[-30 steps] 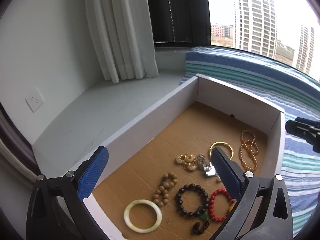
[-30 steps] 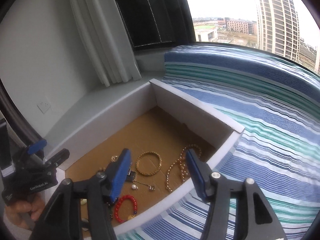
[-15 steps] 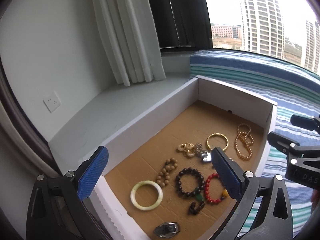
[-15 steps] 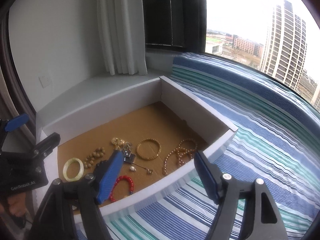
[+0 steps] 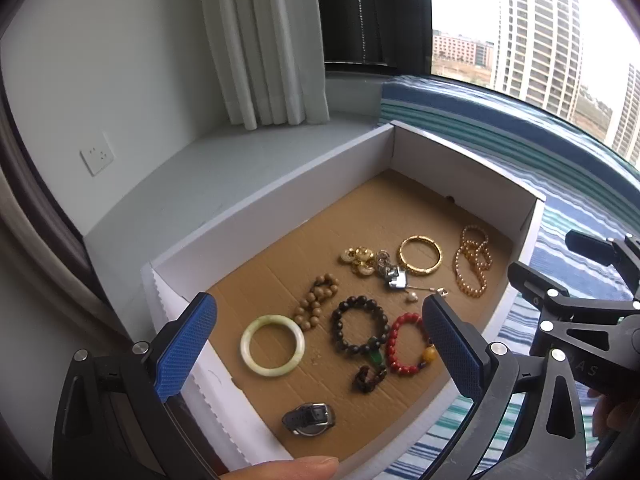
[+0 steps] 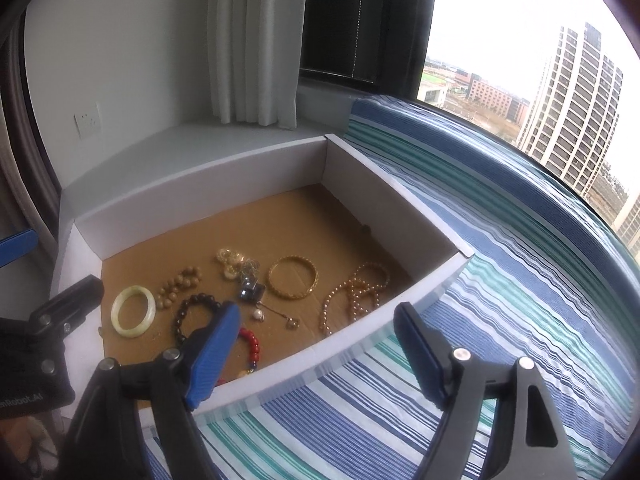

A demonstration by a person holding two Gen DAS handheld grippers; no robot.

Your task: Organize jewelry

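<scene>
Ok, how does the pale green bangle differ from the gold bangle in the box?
The pale green bangle is thick, smooth and milky; the gold bangle is thinner, shiny and textured. The green one lies near the box's serrated end, beside the tan beads; the gold one lies further in, next to the pearl strand. Both are rigid rings lying flat on the cardboard floor, untouched.

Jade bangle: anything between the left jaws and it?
Nothing visible. The left gripper is open above the box's near end; the jade bangle lies flat and uncovered between the jaws in its view, apart from the tan beads.
</scene>
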